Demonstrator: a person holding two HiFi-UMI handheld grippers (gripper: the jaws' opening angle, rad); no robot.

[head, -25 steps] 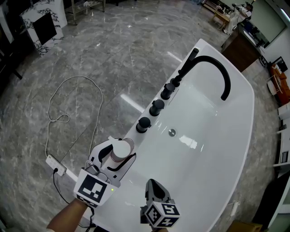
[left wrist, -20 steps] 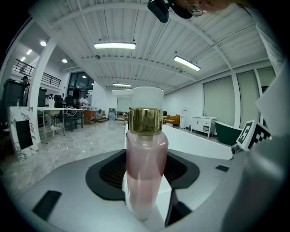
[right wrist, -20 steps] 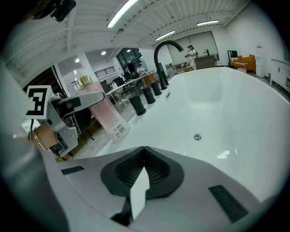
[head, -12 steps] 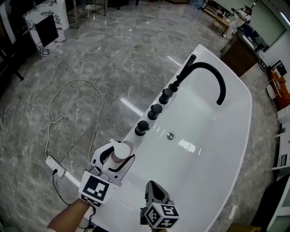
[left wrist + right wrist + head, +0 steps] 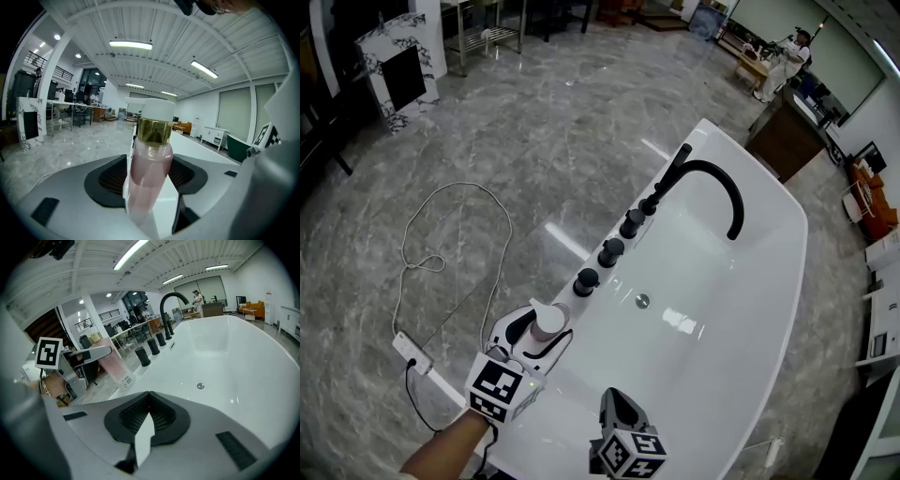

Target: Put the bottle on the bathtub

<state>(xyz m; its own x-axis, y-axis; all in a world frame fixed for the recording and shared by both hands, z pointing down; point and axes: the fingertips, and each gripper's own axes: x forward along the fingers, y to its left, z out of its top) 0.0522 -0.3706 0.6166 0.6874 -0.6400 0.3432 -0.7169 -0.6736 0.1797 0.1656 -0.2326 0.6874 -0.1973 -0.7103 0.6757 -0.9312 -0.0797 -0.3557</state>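
A pink bottle (image 5: 149, 178) with a gold collar and a white cap stands upright between the jaws of my left gripper (image 5: 541, 331), which is shut on it. In the head view the bottle (image 5: 548, 319) is over the near left rim of the white bathtub (image 5: 750, 281), just short of the nearest black knob (image 5: 586, 281). In the right gripper view the bottle (image 5: 115, 367) has its base at the rim; I cannot tell whether it touches. My right gripper (image 5: 617, 405) hangs over the tub's near end, shut and empty.
A black arched faucet (image 5: 717, 173) and two more knobs (image 5: 610, 251) line the tub's left rim. A white cable (image 5: 450, 244) and power strip (image 5: 411, 350) lie on the grey marble floor to the left. A wooden cabinet (image 5: 783, 136) stands beyond the tub.
The head view has pulled back, so the tub looks smaller and lower in the frame. My left gripper keeps the bottle at the same spot by the rim. The right gripper has barely moved.
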